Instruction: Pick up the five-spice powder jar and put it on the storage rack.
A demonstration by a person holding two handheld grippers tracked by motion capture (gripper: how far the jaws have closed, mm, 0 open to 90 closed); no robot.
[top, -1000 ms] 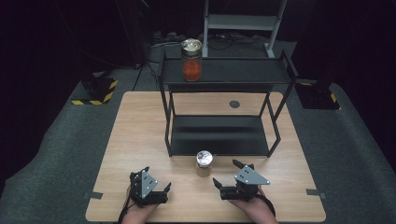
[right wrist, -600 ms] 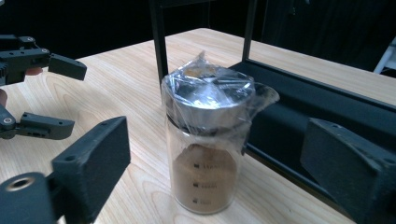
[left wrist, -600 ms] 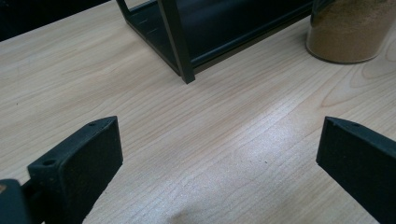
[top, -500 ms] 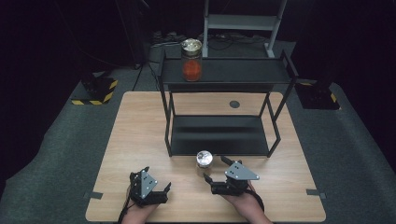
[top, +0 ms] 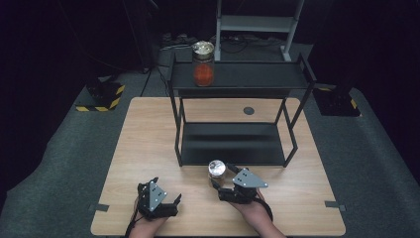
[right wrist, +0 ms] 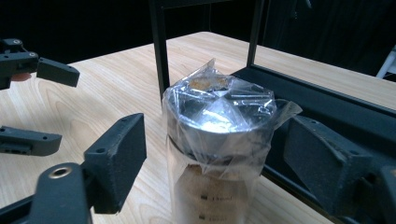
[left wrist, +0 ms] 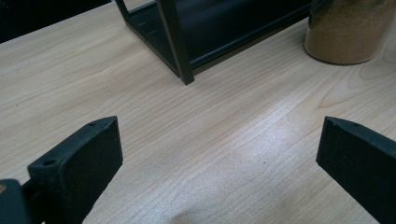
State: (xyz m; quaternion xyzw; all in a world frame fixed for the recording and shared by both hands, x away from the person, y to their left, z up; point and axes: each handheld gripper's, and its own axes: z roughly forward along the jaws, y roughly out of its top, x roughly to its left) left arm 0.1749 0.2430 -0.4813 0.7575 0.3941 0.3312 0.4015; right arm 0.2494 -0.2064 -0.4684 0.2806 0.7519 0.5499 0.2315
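Note:
A small glass jar (top: 216, 168) of brown powder, its lid wrapped in clear plastic film, stands on the wooden table (top: 143, 129) just in front of the black rack (top: 237, 144). My right gripper (top: 222, 175) reaches to it from the near right. In the right gripper view the jar (right wrist: 219, 140) stands between the jaws of the right gripper (right wrist: 215, 140), which have just been closing; a narrow gap remains at the left pad (right wrist: 116, 158). My left gripper (top: 167, 191) rests open near the front edge, nothing between its jaws (left wrist: 219, 140). The jar (left wrist: 348, 32) stands off to its upper right.
The two-level black rack carries a taller jar (top: 203, 64) with red contents on the left of its top shelf. Its lower shelf is bare. A small dark disc (top: 248, 110) lies on the table behind the rack. The left gripper (right wrist: 46, 105) hangs open left of the jar.
My right gripper has moved left and forward up to the small jar, and its jaws have narrowed around it. The left gripper and the jar have stayed put.

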